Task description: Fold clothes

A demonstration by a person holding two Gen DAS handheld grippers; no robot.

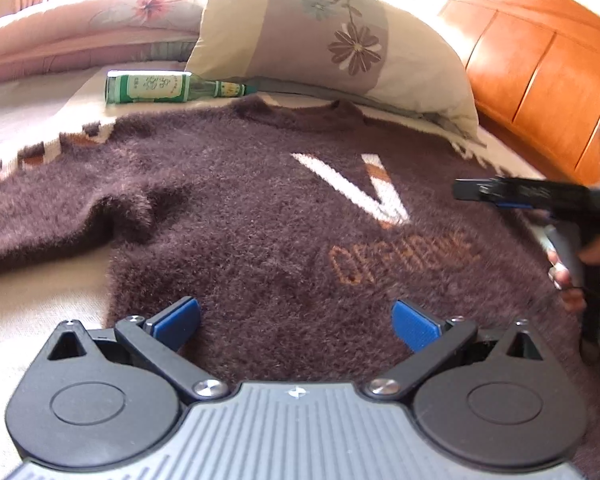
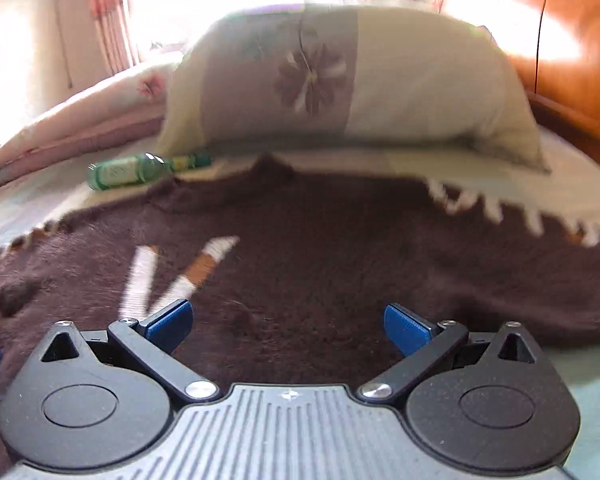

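A fuzzy dark brown sweater lies spread face up on the bed, with a white V mark and orange lettering on its chest. One sleeve stretches off to the left. My left gripper hovers open over the sweater's lower hem, blue pads wide apart, nothing between them. My right gripper is also open above the sweater, near the V mark. In the left wrist view the right gripper's body shows at the right edge, held by a hand.
A green glass bottle lies on its side beyond the collar. A large floral pillow sits at the head of the bed, a folded pink quilt to its left. An orange wooden headboard runs along the right.
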